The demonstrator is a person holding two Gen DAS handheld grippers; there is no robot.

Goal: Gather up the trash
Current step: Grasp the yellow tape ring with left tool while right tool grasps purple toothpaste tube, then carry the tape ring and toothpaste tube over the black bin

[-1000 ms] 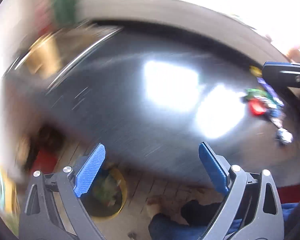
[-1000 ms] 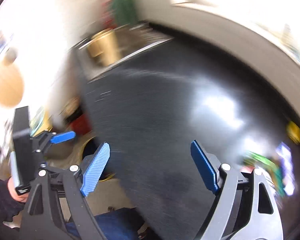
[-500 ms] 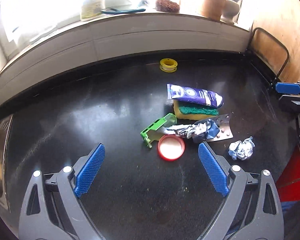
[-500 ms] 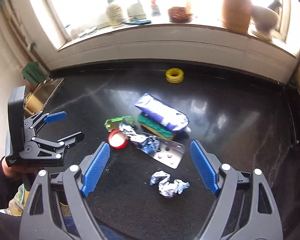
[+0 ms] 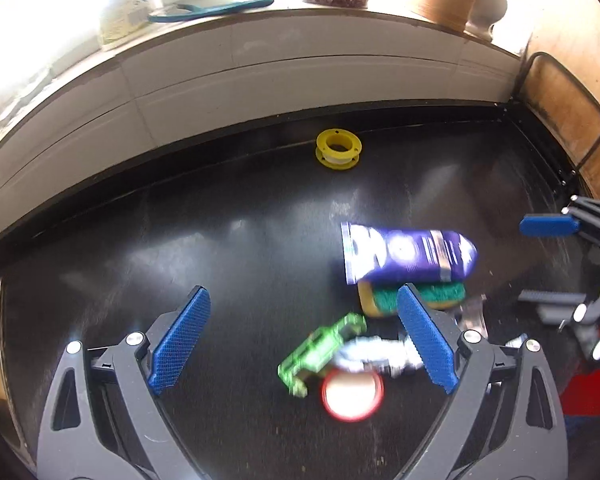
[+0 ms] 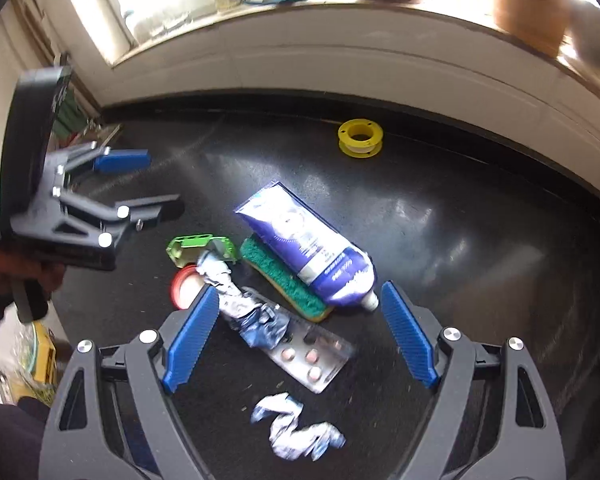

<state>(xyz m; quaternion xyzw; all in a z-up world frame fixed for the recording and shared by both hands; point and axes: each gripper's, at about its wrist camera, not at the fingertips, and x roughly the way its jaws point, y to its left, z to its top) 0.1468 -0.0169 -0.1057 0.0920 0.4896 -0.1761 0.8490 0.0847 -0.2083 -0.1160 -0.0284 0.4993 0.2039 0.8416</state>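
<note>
My left gripper hangs over the black counter with its jaws spread wide and nothing between the pads. Just ahead of it lie a green plastic piece and a red-rimmed lid, side by side; the blur keeps me from saying whether they touch. Next comes a crumpled foil wrapper draped over a blister pack of pink pills, then a green and yellow sponge with a purple tube lying across it. A yellow spool sits well apart near the back wall. My right gripper is also wide and empty above the pills, with a second foil wad nearest me.
</note>
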